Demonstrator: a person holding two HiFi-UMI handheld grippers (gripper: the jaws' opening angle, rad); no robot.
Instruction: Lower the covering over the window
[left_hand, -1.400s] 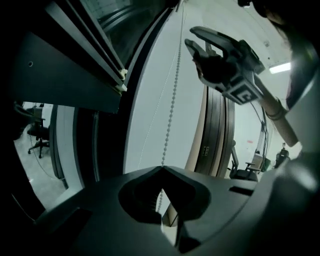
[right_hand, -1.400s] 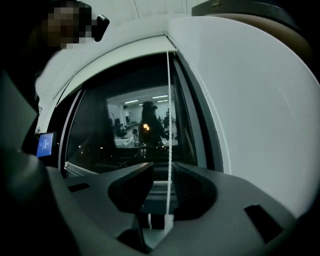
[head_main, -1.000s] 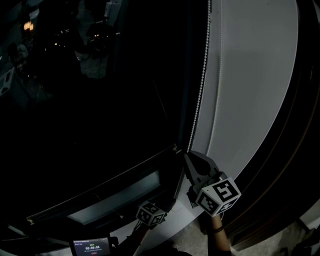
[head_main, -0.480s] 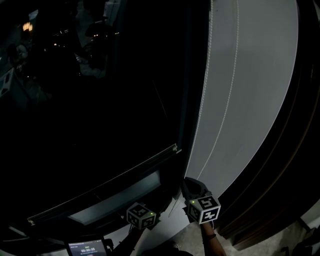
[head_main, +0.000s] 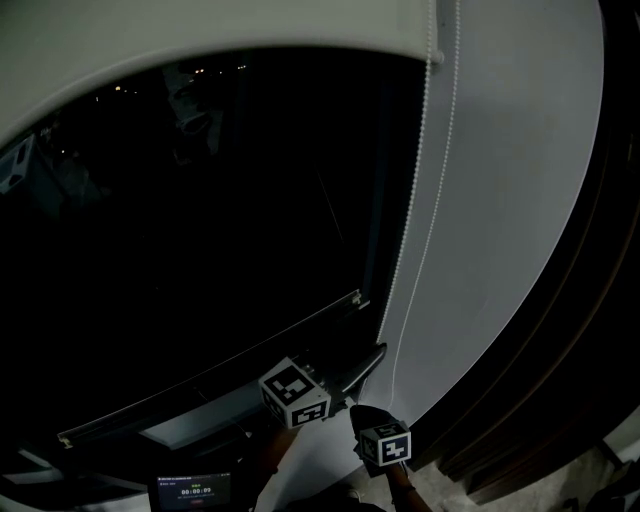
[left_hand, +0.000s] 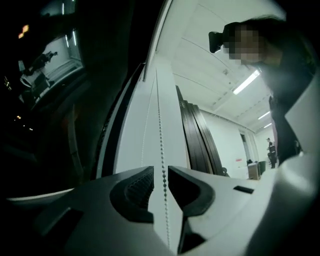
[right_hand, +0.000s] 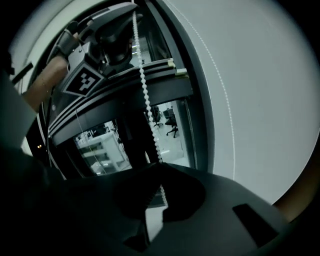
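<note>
Shade (head_main: 200, 40) only covers the far top edge of the window (head_main: 200, 220), and the dark glass below it is bare. Left gripper (left_hand: 161, 175) has just been opening: its 2 jaws sit a little apart with the bead chain (left_hand: 160, 125) loose between them. Right gripper (right_hand: 159, 167), nearer and just to the right, is clamped tight on that chain.
</note>
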